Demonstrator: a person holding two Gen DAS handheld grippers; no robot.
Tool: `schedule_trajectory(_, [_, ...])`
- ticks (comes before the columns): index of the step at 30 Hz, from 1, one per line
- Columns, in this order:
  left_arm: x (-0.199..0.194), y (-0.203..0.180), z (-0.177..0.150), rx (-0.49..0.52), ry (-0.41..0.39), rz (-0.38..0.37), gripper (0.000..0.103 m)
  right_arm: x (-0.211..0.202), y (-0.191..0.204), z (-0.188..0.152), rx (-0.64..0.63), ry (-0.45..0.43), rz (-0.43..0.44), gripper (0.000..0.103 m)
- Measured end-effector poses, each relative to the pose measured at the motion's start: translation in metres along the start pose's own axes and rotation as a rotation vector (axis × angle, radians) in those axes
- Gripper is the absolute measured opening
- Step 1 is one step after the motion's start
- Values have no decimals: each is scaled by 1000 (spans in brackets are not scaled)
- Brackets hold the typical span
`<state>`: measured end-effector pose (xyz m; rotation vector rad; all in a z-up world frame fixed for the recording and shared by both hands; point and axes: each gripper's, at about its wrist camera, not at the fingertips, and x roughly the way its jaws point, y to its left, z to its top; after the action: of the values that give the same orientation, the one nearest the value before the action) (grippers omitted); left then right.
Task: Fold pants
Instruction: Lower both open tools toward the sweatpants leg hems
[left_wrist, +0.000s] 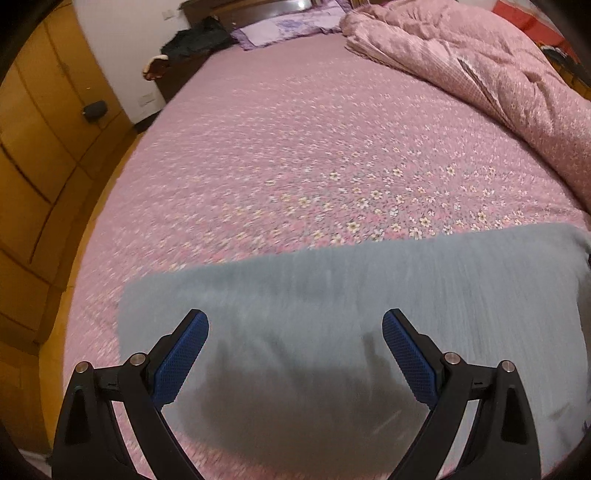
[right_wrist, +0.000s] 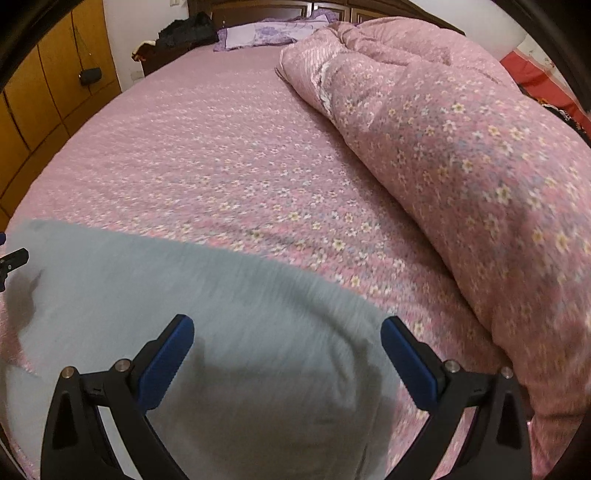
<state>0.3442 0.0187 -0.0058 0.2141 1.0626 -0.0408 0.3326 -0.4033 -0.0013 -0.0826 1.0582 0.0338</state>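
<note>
Grey-blue pants (left_wrist: 351, 295) lie flat on the near part of a pink flowered bed sheet (left_wrist: 295, 147); they also show in the right wrist view (right_wrist: 184, 295). My left gripper (left_wrist: 295, 332) is open and empty, hovering over the left part of the pants. My right gripper (right_wrist: 287, 336) is open and empty over the right end of the pants. The tip of the left gripper shows at the left edge of the right wrist view (right_wrist: 13, 258). Both views are blurred.
A bunched pink flowered quilt (right_wrist: 461, 147) lies along the right side of the bed. A purple pillow (right_wrist: 266, 31) and dark clothes (right_wrist: 184, 29) are at the headboard. Wooden cabinets (left_wrist: 37, 147) stand left of the bed.
</note>
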Motion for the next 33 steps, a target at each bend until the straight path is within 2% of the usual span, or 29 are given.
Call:
schedule_trajectory(13, [52, -26, 25, 119, 52, -62, 92, 57, -16, 13, -23, 85, 13, 103])
schedule_trajectory(17, [63, -26, 27, 154, 49, -71, 100, 72, -23, 12, -4, 89, 64, 103])
schedule_trajectory(19, [68, -23, 29, 167, 45, -107, 100, 75, -24, 12, -10, 86, 79, 103])
schedule_trajectory(24, [80, -6, 30, 113, 62, -226, 100, 80, -25, 14, -34, 96, 102, 103])
schedule_trajectory(27, [82, -4, 31, 151, 44, -232, 100, 83, -22, 17, -48, 95, 105, 103])
schedule_trajectory(33, [84, -2, 32, 166, 50, -257, 100, 86, -19, 20, -83, 93, 122, 103])
